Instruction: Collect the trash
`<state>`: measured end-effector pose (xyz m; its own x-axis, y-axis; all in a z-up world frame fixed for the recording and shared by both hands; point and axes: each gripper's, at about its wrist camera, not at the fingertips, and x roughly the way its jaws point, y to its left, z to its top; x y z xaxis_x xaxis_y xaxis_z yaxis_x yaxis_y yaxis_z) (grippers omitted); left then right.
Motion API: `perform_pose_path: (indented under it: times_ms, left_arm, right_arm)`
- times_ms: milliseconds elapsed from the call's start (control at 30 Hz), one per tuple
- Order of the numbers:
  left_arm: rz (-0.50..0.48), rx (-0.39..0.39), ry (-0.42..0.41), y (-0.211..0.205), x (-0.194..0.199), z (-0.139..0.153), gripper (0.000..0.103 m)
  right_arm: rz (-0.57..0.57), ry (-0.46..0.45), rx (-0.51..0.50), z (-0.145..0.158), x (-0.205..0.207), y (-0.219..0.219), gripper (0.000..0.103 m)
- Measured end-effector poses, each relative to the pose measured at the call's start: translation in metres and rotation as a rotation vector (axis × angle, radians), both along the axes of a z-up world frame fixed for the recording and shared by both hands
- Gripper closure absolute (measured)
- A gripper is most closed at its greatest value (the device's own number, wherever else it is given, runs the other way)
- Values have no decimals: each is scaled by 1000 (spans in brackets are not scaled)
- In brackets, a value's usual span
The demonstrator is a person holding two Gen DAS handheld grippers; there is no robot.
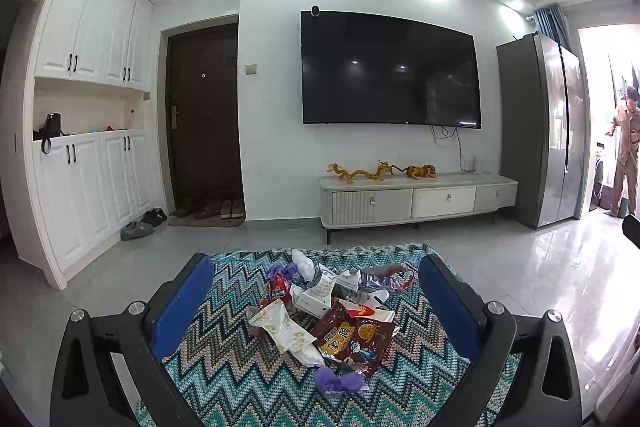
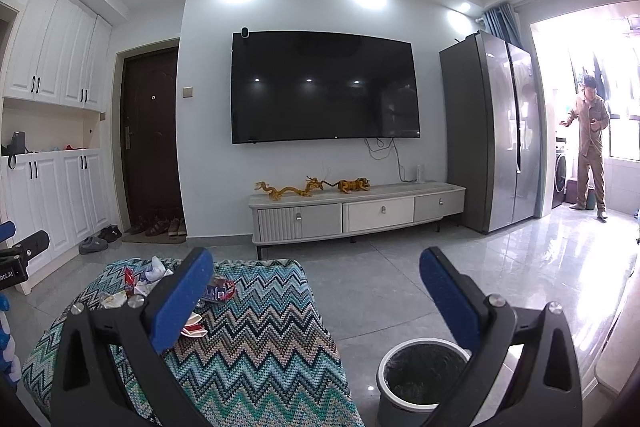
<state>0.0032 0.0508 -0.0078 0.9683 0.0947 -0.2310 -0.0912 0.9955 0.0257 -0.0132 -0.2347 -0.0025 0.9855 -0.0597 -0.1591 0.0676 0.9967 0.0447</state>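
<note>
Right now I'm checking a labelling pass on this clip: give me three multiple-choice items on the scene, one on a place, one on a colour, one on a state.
1. Where does the trash pile lie?
A. on the zigzag cover
B. in the bin
C. on the TV cabinet

2. What colour are the gripper finger pads?
A. red
B. blue
C. white

3. How is the right gripper?
A. shut on a wrapper
B. shut, empty
C. open, empty

Answers: 1 A, the wrappers sit on the patterned cover; 2 B, both pads show blue; 3 C, its fingers stand wide apart with nothing between, above the bin.
</note>
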Motion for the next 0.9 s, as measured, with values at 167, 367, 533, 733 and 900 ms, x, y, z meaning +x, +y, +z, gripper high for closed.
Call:
perform_pose_path:
  times_ms: [167, 367, 533, 733, 900]
  left_arm:
    - [-12, -19, 4, 1, 7, -6, 0]
    - [-31, -29, 17, 0, 15, -8, 0]
    - [-28, -13, 35, -4, 26, -11, 0]
    - [-24, 2, 53, -10, 41, -12, 0]
    - [-37, 8, 77, -17, 54, -16, 0]
  right_arm:
    - [-3, 14, 3, 0, 5, -4, 0]
    - [7, 25, -3, 0, 12, -4, 0]
    - [18, 36, -4, -2, 20, -7, 0]
    - [29, 53, -12, -1, 33, -12, 0]
    - [43, 77, -7, -6, 48, -16, 0]
